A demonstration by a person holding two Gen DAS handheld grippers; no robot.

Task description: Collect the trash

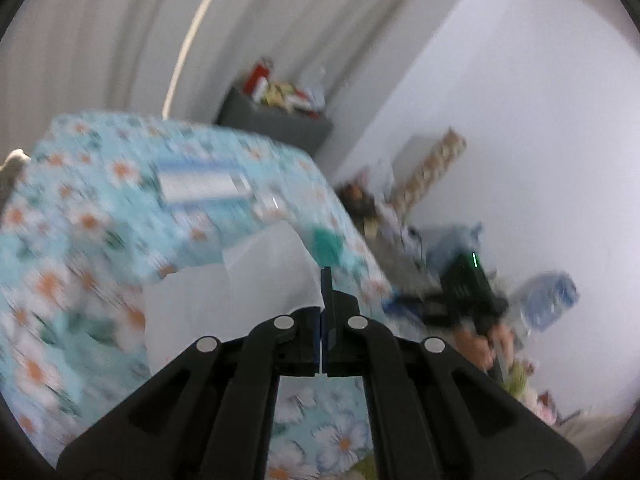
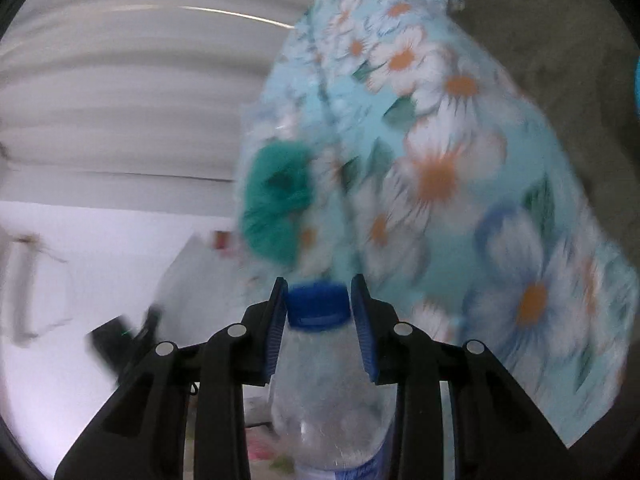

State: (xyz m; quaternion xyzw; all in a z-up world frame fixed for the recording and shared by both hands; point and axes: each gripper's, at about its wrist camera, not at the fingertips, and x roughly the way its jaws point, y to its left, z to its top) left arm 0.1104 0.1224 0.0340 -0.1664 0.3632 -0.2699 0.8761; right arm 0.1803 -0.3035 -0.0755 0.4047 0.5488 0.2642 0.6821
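In the right wrist view, a clear plastic bottle (image 2: 332, 392) with a blue cap (image 2: 318, 305) is seen nearest, grasped by the right gripper (image 2: 320, 304); its jaws are clenched on the cap and neck from both sides. Just past the cap, a crumpled green piece (image 2: 276, 200) is seen lying on the floral-clothed tabletop (image 2: 460, 152), near its edge. Farther off, a pale curtain (image 2: 120, 92) is blurred.

In the left wrist view, the left gripper (image 1: 325, 280) is seen with its jaws clenched together, and a white sheet of paper (image 1: 224, 296) is pinched between them, hanging out to the left over the tabletop. Beyond the fingertips the same green piece (image 1: 326, 246) is seen on the cloth, and farther back a pale blue and white box (image 1: 200, 188) is made out, blurred. Off to the right, the right gripper with its bottle (image 1: 544, 300) is seen beside the tabletop. At the back, a dark cabinet (image 1: 276, 120) bearing packets is set against the curtain.
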